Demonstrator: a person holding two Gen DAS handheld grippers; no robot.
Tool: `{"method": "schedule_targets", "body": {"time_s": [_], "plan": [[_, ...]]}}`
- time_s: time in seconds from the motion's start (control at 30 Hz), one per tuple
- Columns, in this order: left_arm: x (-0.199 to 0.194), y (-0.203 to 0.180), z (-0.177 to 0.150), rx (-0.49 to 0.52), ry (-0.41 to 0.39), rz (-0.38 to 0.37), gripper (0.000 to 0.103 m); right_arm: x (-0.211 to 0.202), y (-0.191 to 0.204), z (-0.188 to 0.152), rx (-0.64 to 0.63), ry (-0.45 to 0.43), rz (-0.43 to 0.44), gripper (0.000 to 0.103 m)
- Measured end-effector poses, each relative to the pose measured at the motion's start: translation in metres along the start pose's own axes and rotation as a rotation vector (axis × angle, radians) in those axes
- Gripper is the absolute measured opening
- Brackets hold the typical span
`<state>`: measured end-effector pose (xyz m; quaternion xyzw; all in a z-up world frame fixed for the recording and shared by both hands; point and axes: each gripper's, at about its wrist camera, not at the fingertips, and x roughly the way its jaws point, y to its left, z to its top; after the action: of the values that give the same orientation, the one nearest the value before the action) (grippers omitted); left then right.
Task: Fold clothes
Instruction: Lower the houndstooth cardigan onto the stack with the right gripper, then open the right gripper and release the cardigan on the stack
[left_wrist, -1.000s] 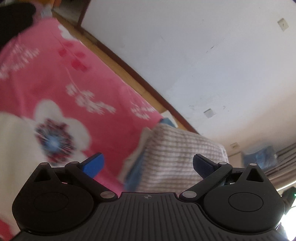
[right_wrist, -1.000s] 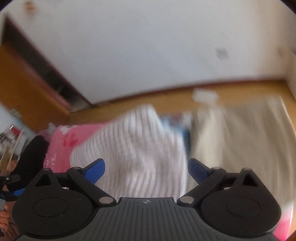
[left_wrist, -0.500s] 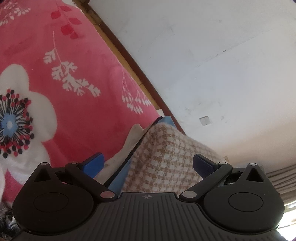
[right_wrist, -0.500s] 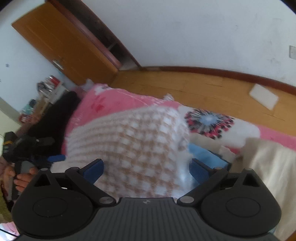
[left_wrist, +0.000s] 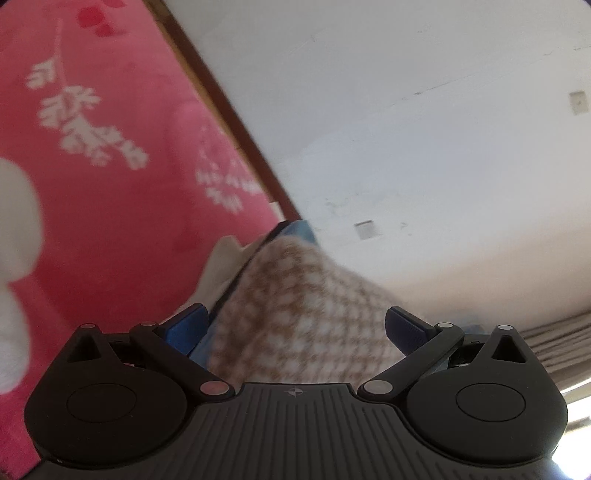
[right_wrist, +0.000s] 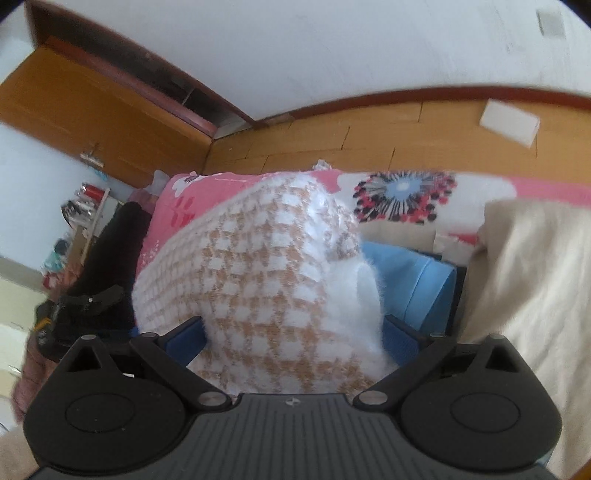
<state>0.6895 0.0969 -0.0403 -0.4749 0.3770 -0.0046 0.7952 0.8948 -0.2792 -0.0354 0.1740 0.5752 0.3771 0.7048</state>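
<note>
Checked sweater (right_wrist: 269, 280) bunched between the spread fingers of both grippers, over the pink blanket (left_wrist: 110, 206). Right gripper (right_wrist: 291, 336) and left gripper (left_wrist: 295, 325) both wide apart, pinching nothing. Blue garment (right_wrist: 413, 280) just beside sweater, beige cloth (right_wrist: 528, 288) beyond it.

Count, both wrist views combined. Houndstooth knit garments, brown and white: 1 (right_wrist: 258, 280), seen also in the left wrist view (left_wrist: 306, 314). Light blue garments: 1 (right_wrist: 417, 280), lying under the knit. Cream garments: 1 (right_wrist: 532, 288), at the right edge. Black garments: 1 (right_wrist: 114, 251), at the left. Pink floral blankets: 1 (right_wrist: 480, 188). White flat rectangular items on the floor: 1 (right_wrist: 509, 122). Wooden doors: 1 (right_wrist: 92, 114). Wall plates: 2 in the left wrist view (left_wrist: 365, 230) (left_wrist: 578, 103); 1 in the right wrist view (right_wrist: 552, 22). Tongs: 2, left (left_wrist: 295, 328) and right (right_wrist: 291, 336), each with 2 blue pads. Shelf clutter at far left too blurred to count.
</note>
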Motion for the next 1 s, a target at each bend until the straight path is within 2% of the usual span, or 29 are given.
{"method": "schedule_targets", "body": {"time_s": [0.1, 0.17, 0.3, 0.53, 0.77, 1.0], "plan": [[0.011, 0.000, 0.002, 0.014, 0.017, -0.029, 0.103, 0.002, -0.003, -0.003, 0.037, 0.003, 0.006, 0.101], [0.015, -0.010, 0.001, 0.074, 0.041, -0.039, 0.103, 0.001, -0.001, -0.007, 0.042, -0.004, -0.001, 0.099], [0.026, -0.031, -0.006, 0.223, 0.051, 0.031, 0.103, 0.002, 0.005, -0.012, 0.031, -0.025, -0.027, 0.097], [0.032, -0.053, -0.009, 0.300, 0.038, 0.066, 0.103, -0.002, 0.016, -0.026, 0.069, -0.077, -0.068, 0.083], [0.025, -0.083, -0.002, 0.351, 0.038, 0.081, 0.103, -0.012, 0.020, -0.055, 0.194, -0.137, -0.075, 0.078], [0.048, -0.119, -0.003, 0.503, 0.053, 0.112, 0.103, -0.018, 0.004, -0.075, 0.345, -0.214, -0.032, 0.078]]}}
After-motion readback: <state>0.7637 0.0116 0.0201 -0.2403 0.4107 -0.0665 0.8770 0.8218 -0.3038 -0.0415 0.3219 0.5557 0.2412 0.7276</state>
